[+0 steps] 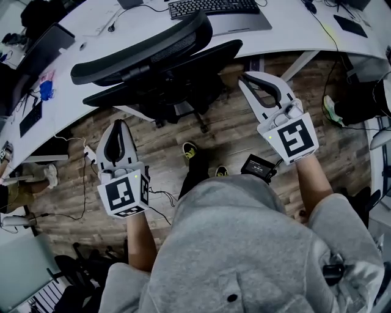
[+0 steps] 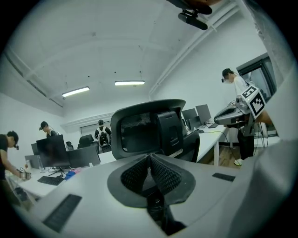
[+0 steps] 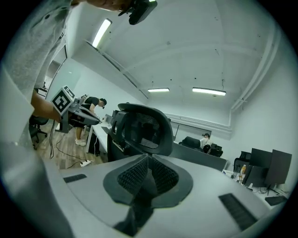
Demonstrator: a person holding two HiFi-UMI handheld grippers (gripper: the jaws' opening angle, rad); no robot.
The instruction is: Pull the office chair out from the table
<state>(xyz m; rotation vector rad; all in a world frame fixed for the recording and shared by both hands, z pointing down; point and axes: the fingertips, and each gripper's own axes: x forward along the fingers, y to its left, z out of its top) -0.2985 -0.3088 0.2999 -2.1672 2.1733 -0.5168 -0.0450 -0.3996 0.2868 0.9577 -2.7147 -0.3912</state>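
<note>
Both grippers (image 1: 117, 125) (image 1: 245, 79) level, short of office chair (image 1: 146, 52)

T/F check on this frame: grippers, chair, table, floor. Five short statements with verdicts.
1. The left hand-held gripper and right hand-held gripper are both shut and empty. True.
2. The office chair stands at the table. True.
3. The right hand-held gripper grips the chair's backrest. False: it is clear of the chair.
4. The floor is carpet. False: the floor is wood planks.
5. A keyboard lies on the table. True.
</note>
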